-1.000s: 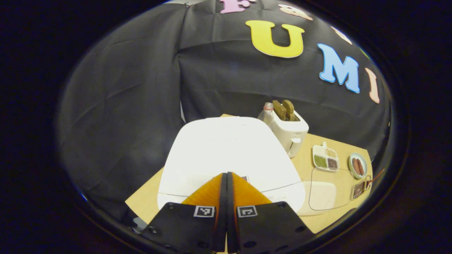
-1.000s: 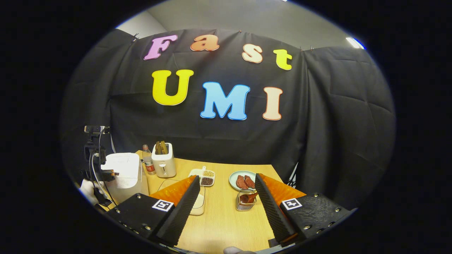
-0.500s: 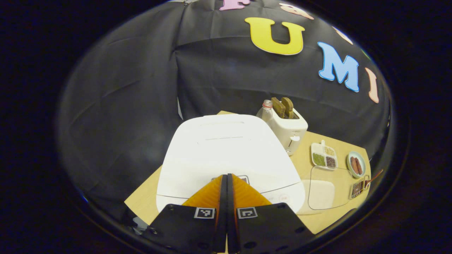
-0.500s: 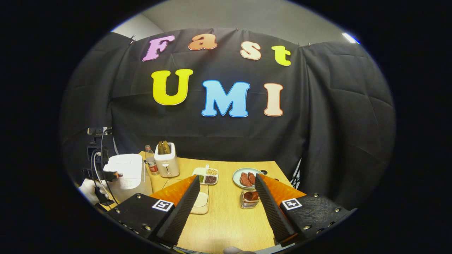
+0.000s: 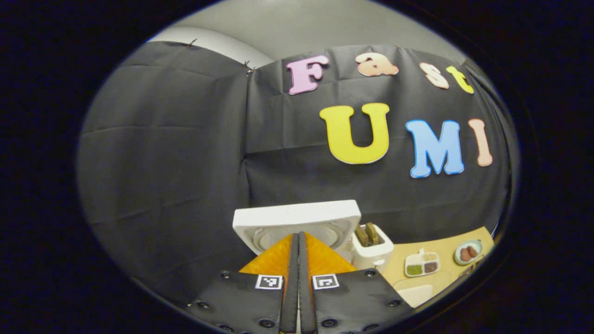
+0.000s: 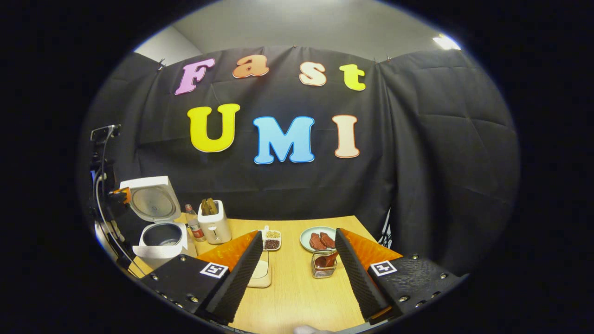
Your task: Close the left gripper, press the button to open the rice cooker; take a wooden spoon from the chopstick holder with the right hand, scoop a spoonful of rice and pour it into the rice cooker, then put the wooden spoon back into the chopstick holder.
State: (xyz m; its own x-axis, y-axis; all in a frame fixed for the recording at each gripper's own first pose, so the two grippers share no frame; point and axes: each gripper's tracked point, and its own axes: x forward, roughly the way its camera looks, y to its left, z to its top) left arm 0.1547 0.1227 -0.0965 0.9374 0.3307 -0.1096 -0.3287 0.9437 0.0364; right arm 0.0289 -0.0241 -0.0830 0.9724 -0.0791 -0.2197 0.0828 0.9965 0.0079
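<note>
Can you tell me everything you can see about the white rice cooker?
The rice cooker is white, boxy and looks like plastic. Its lid stands swung up, showing a round, pale inner plate. Inside sits a dark, round inner pot. It stands at the left end of the wooden table, beside a small bottle and a toaster.

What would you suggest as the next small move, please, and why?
Probably move the open right claw forward and down to the wooden spoon in the chopstick holder. The rice cooker lid already stands up and its pot is exposed, so the button press by the shut left claw looks done.
</note>
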